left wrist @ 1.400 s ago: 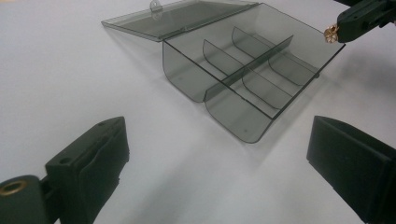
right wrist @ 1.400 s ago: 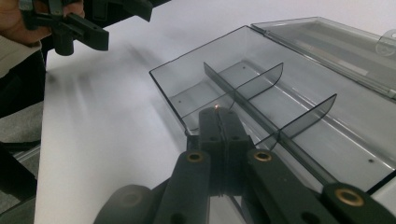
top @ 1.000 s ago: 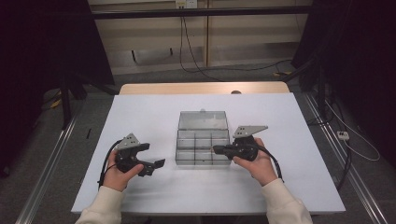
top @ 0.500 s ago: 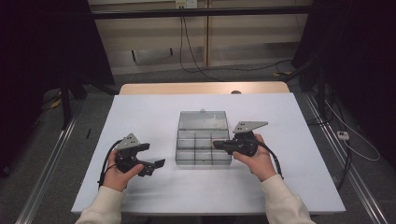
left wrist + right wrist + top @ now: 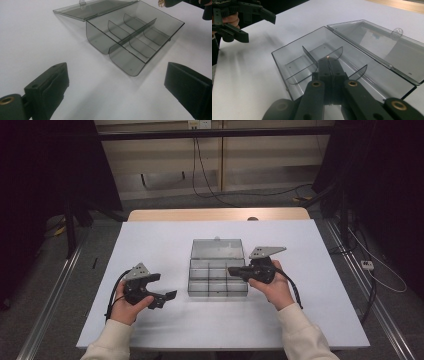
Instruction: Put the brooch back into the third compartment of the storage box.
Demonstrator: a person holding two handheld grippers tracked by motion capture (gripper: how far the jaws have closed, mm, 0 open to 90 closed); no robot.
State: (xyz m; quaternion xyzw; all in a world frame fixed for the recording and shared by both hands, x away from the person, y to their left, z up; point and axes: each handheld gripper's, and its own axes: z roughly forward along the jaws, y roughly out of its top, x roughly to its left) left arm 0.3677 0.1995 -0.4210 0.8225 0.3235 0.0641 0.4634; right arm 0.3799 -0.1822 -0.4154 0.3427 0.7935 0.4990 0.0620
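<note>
At the left of the white table [image 5: 150, 245], the person's left hand [image 5: 125, 307] holds the left gripper [image 5: 162, 287] low over the tabletop, its tips pointing toward the clear plastic box [image 5: 218, 281]. Its jaws stand wide apart with nothing between them; in the left gripper view the two black pads [image 5: 50, 85] frame bare table, and the near corner of the box lies a little beyond them, untouched.

The box sits at the middle of the table, open, with its lid [image 5: 217, 249] folded back flat on the far side. Thin clear dividers [image 5: 132, 35] split it into small compartments, and all the ones in view look empty. A small tab [image 5: 398, 31] stands up from the lid's outer edge.

At the right, the right hand [image 5: 274, 287] holds the right gripper [image 5: 235, 271] at the box's right side, reaching in over the wall. Its jaws are pressed together with nothing seen between them. In the right gripper view the joined tips hang above the middle compartments, close to where the long divider meets a cross divider; whether they touch the plastic cannot be told
</note>
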